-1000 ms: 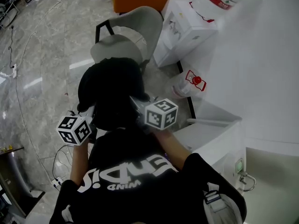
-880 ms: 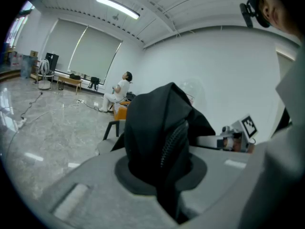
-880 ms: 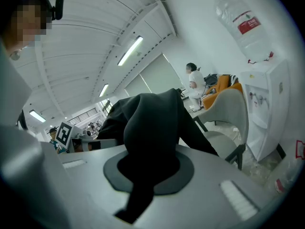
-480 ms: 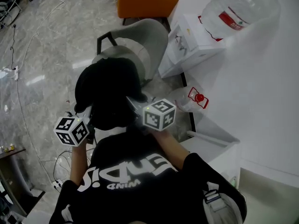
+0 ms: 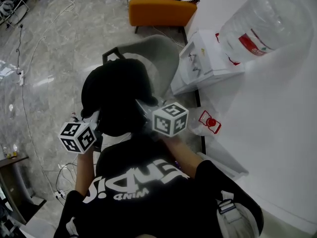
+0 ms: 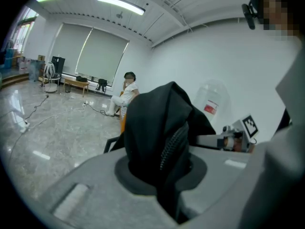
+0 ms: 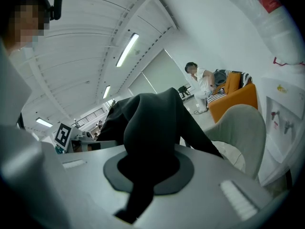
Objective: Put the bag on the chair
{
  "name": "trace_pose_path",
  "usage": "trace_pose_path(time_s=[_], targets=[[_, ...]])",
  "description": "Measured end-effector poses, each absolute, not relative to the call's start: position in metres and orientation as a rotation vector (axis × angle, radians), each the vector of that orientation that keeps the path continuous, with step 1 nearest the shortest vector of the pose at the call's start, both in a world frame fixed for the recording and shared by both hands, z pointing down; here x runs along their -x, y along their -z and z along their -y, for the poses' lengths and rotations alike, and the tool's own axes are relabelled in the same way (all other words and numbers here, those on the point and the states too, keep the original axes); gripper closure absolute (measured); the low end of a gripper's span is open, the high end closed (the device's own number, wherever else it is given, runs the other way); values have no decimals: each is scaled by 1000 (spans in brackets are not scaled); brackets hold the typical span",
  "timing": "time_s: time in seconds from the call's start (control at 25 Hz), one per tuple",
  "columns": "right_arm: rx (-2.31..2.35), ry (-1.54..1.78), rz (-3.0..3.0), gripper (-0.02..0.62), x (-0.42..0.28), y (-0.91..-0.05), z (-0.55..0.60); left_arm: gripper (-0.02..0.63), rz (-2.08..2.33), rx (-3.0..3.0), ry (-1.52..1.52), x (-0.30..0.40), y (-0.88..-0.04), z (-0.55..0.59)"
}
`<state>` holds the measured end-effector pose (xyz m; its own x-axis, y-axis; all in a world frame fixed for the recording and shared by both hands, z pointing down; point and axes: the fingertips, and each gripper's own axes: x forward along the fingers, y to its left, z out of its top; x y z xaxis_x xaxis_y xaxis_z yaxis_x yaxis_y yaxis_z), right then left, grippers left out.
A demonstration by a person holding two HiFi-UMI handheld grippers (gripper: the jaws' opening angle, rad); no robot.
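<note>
black bag (image 5: 115,95) in left hand-held gripper (image 5: 96,122) and right hand-held gripper (image 5: 144,109)

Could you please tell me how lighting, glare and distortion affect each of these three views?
Head view: even light, pale streaks of glare on the glossy floor, and the bag is a nearly featureless black. Left gripper view: strong fisheye bending, dark corners, ceiling lights blown out. Right gripper view: the same bending, with the chair curved.
</note>
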<state>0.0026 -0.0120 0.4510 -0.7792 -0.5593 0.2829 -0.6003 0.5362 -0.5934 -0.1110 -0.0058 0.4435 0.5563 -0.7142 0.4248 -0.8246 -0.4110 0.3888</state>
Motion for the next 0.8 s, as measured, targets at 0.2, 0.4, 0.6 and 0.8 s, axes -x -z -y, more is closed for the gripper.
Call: trace_pose_path(time_s=[0.2,0.4,0.6,0.8], targets=[[-1003,-1105,2706,575,-22,-449,53,566,1260,-2212,-253,90,-441,44],[-1055,-1122,2716,575,-34,-450,87,566,1257,-2205,-261,76,-442,70],[-1102,-1127,2712,575,-39,-453,109,566,1225,-2210,-281,71,-445,91],[-1167,-1138,2694,575,-38,-459,127,566,1162,-2233,-311,72,-451,113]])
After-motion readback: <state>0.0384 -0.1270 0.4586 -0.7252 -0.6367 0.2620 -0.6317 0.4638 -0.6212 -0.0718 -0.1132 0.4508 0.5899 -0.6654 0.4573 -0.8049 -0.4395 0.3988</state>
